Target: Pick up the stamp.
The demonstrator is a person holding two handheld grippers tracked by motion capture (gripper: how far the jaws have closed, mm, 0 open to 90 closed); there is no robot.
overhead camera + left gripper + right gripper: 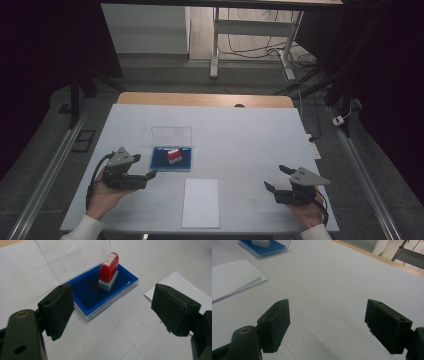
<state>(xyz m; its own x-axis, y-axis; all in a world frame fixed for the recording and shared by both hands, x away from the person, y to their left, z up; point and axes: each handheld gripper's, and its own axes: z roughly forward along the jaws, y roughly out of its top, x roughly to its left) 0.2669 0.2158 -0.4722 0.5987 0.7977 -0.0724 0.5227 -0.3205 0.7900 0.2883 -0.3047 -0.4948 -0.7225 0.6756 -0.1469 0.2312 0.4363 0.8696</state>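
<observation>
A red stamp [174, 156] [109, 267] with a grey base stands on a blue ink pad [172, 158] [100, 291] in a clear case whose lid [171, 135] is raised behind it. A white stack of paper [201, 202] [230, 280] lies in front of the pad. My left gripper [145, 167] [112, 312] is open just left of the pad, jaws aimed toward it, nothing between them. My right gripper [277, 179] [327, 325] is open over bare table at the right, well apart from the paper. The pad's corner [263, 247] shows far off in the right gripper view.
The white table cover [250, 140] has a wooden edge [205, 99] at the back. Beyond it are a desk frame [250, 40] and loose cables [300, 60] on the floor. A power strip [314, 148] hangs by the right edge.
</observation>
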